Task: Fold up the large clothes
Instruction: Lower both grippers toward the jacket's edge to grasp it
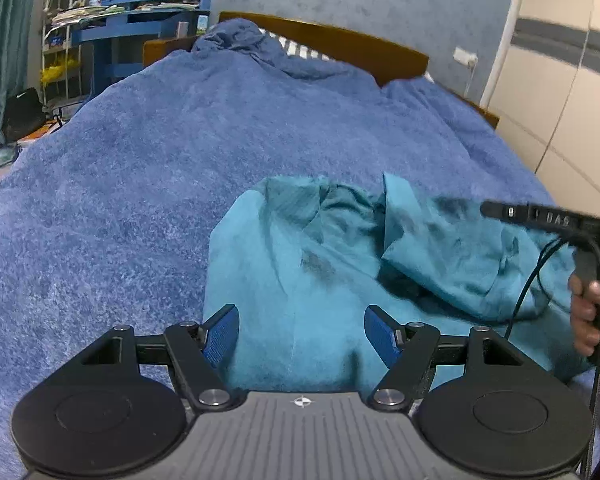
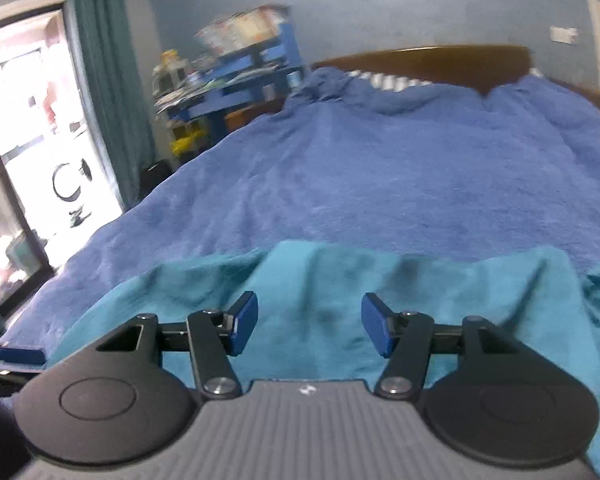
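teal garment (image 1: pixel 300 272) beneath "das"-marked right claw (image 2: pixel 309 328)

A teal garment (image 1: pixel 300 280) lies rumpled just ahead of the left tool's fingers. Its far part is bunched into folds. A flap is turned up to the right.

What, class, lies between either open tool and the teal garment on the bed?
Nothing visible: the left tool and right tool both hang open directly over the crumpled teal cotton garment on the blue fleece blanket.

Bare blanket (image 1: pixel 140 200) left of the crumpled garment (image 1: pixel 320 272)
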`<state>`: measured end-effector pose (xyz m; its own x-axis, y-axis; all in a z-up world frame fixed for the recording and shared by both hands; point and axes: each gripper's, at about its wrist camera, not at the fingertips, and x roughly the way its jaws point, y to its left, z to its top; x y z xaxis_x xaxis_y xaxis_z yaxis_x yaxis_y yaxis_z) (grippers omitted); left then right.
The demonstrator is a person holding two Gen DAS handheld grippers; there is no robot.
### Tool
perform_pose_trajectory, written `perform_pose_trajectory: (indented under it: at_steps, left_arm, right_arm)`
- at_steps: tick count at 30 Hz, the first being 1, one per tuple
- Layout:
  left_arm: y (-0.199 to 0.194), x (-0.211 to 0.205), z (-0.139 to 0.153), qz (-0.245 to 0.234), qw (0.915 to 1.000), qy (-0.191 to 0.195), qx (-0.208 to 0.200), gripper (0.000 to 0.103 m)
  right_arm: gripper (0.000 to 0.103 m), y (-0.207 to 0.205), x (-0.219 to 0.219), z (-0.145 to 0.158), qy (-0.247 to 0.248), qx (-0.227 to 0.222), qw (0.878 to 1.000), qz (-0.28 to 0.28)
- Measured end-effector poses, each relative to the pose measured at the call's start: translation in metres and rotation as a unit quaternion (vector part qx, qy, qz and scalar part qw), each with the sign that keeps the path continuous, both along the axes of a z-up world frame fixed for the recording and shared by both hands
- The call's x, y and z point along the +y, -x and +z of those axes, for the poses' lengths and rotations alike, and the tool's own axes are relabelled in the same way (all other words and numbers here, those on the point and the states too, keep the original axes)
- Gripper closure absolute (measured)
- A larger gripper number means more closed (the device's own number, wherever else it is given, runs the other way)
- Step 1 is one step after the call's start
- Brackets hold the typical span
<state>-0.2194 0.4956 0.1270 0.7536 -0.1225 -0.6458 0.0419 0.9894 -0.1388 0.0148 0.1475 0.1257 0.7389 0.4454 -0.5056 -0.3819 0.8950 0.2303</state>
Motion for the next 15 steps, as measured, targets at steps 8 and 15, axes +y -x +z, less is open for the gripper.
perform_pose_trajectory:
  at_steps: [8,15]
  left_arm:
    - [0.017,0.016,-0.011,0.031,0.9963,0.042,0.068,0.031]
    - [0.007,0.015,-0.035,0.071,0.9878,0.081,0.113,0.03]
  right_arm:
    - [0.045,0.006,0.028,-0.012,0.013,0.035,0.997,0.066]
    - [0.045,0.049,0.047,-0.035,0.051,0.061,0.989,0.128]
